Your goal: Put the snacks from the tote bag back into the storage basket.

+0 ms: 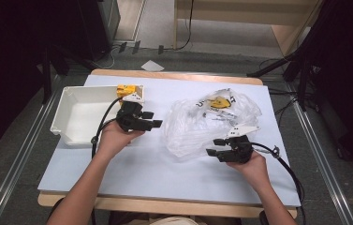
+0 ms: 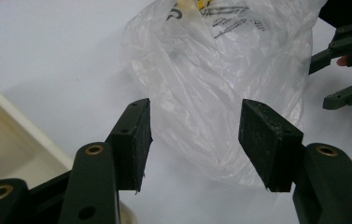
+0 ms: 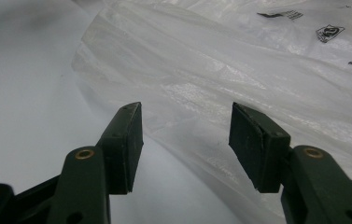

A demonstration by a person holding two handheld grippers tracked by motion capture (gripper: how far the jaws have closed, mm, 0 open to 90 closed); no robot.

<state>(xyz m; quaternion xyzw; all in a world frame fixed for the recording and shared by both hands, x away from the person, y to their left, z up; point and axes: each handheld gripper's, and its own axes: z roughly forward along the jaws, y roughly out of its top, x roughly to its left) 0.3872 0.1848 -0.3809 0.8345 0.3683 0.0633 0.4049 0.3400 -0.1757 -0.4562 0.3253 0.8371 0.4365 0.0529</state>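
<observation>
Both claws gape, jaws wide apart, nothing held. Right claw [image 1: 217,146] sits nearest, low on the bench [image 1: 165,173], tips just at the bag's [image 1: 207,123] near edge. In the right gripper view its jaws straddle the bag's lower fold but don't pinch it yet. Left claw [image 1: 154,119] is a bit farther back, pointed across at the bag's left side, short gap between them. In the left gripper view the bag [image 2: 220,88] is centred between the jaws, so it's lined up for a grab.

Bag lies mid-bench, right of centre: clear crumpled plastic with black print and a yellow item [image 1: 220,101] showing near its far end, inside or printed on it, can't tell. My read: the two claws come in from opposite sides to take the film at two spots and spread or lift it. Film is slack and slippery, so a shallow bite could slide off.

Farther left, a white tray [image 1: 66,119] stands at the bench edge with a yellow box [image 1: 126,88] at its far right corner. The tray is just behind the left claw. Nothing sits between either claw and the bag. Cables trail back toward the person's arms, out of the way.
</observation>
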